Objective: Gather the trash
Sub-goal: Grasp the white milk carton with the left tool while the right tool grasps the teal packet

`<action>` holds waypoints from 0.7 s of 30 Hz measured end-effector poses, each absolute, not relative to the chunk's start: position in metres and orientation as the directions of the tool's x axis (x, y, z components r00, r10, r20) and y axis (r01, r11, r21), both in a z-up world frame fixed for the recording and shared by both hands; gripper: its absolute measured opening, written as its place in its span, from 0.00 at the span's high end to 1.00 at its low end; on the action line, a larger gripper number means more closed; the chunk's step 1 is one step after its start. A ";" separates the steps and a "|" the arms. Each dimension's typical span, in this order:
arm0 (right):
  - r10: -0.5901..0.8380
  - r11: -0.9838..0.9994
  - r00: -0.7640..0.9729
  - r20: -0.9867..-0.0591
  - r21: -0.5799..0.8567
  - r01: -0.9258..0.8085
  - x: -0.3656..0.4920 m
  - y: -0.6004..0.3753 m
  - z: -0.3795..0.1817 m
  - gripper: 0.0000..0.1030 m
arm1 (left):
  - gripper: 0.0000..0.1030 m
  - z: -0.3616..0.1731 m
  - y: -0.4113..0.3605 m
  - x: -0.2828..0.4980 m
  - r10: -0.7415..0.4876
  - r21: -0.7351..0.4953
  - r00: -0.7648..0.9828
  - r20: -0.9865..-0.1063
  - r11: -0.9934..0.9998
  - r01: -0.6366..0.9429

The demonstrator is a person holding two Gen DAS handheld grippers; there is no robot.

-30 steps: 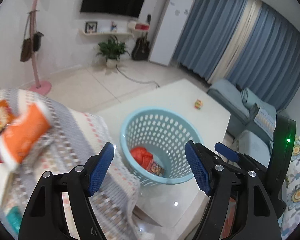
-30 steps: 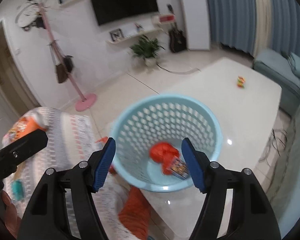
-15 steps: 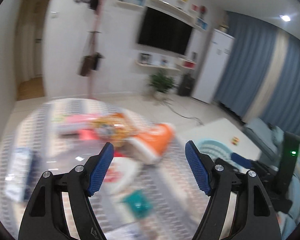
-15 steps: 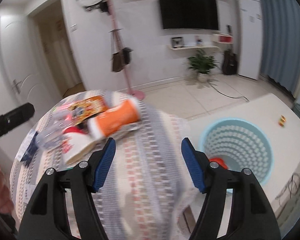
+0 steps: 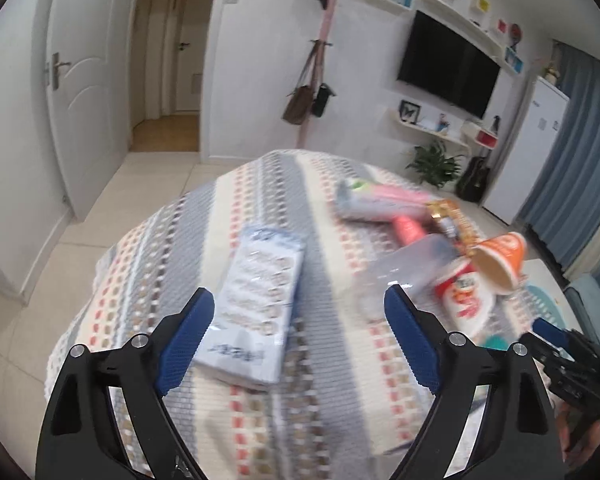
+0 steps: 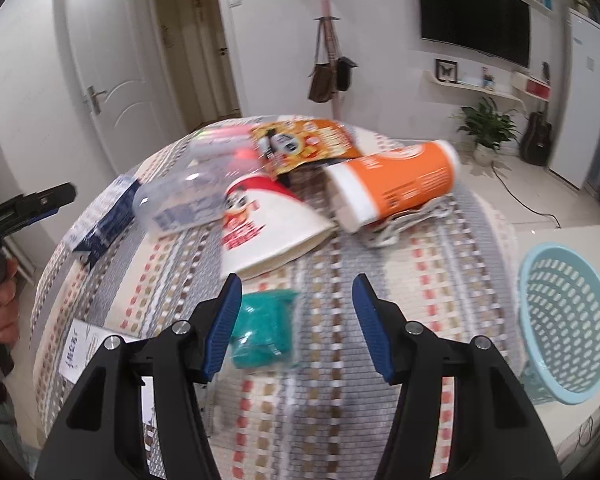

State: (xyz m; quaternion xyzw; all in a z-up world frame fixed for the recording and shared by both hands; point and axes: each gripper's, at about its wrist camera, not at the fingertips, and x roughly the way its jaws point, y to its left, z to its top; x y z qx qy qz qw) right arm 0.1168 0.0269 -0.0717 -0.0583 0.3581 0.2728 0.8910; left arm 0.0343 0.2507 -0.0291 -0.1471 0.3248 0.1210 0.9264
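Observation:
Trash lies on a round table under a patterned cloth [image 5: 340,380]. My left gripper [image 5: 296,300] hovers over a blue-and-white packet [image 5: 256,308]; its jaws are opening and touch nothing. To its right lie a clear bottle [image 5: 412,264], a red-and-white cup [image 5: 466,300] and an orange cup [image 5: 500,260]. My right gripper [image 6: 297,285] is closing with bare cloth between its pads; a teal packet [image 6: 264,332] lies by its left finger. Beyond it are the red-and-white cup [image 6: 268,228], the orange cup [image 6: 396,184] and a snack bag [image 6: 304,144].
A light blue basket [image 6: 568,320] stands on a white table at the right, below the cloth's edge. White paper [image 6: 84,348] lies at the near left. A hand [image 6: 2,308] holds the left gripper at the far left. A coat stand [image 5: 324,60] is behind.
Both views have swung left, from the blue basket to the cloth-covered table and its trash. The left jaws stand wider than before, the right jaws narrower.

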 end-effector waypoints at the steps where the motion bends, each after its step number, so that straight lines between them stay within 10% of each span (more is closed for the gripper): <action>1: 0.441 0.843 0.593 -0.673 0.084 -0.531 0.115 0.029 -0.075 0.48 | 0.17 -0.034 0.255 0.033 0.127 -0.193 0.752 -0.647 0.927 -0.322; 13: 0.412 0.838 0.580 -0.703 0.042 -0.544 0.112 0.037 -0.090 0.47 | 0.19 -0.074 0.290 0.055 0.159 -0.162 0.662 -0.732 0.904 -0.397; 21: 0.381 0.823 0.575 -0.724 -0.017 -0.568 0.109 0.050 -0.096 0.48 | 0.39 -0.078 0.284 0.059 0.178 -0.134 0.646 -0.742 0.905 -0.404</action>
